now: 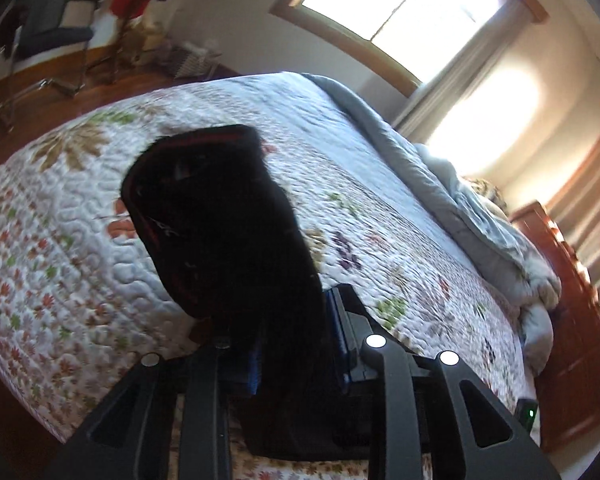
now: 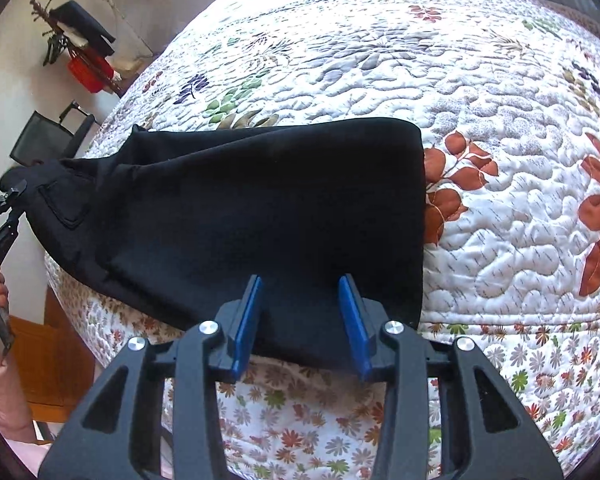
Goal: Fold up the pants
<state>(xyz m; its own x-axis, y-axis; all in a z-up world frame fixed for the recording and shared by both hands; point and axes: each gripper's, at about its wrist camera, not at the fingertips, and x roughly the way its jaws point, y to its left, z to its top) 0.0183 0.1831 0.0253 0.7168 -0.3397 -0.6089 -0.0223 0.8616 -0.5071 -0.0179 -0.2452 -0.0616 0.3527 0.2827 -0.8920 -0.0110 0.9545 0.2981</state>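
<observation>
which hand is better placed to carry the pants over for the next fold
Left. The left hand-held gripper is already clamped on the raised waist end of the pants; the right hand-held gripper is open, its pads gripping nothing.

In the right wrist view the pants [image 2: 236, 208] lie across the quilt [image 2: 500, 220] on the bed, stretching from the centre toward nine o'clock, where their waist end is lifted off the bed's edge by the left claw [image 2: 10, 196]. The right claw [image 2: 302, 320] sits at six o'clock, its fingers [image 2: 249, 320] astride the pants' near edge, not pressing it. A chair [image 2: 48, 136] stands beyond the bed at ten o'clock. In the left wrist view the pants run from the left claw at six o'clock up toward the centre; a rumpled blanket [image 1: 480, 220] lies along the bed's edge at three o'clock, under a window [image 1: 400, 4] at one o'clock.
</observation>
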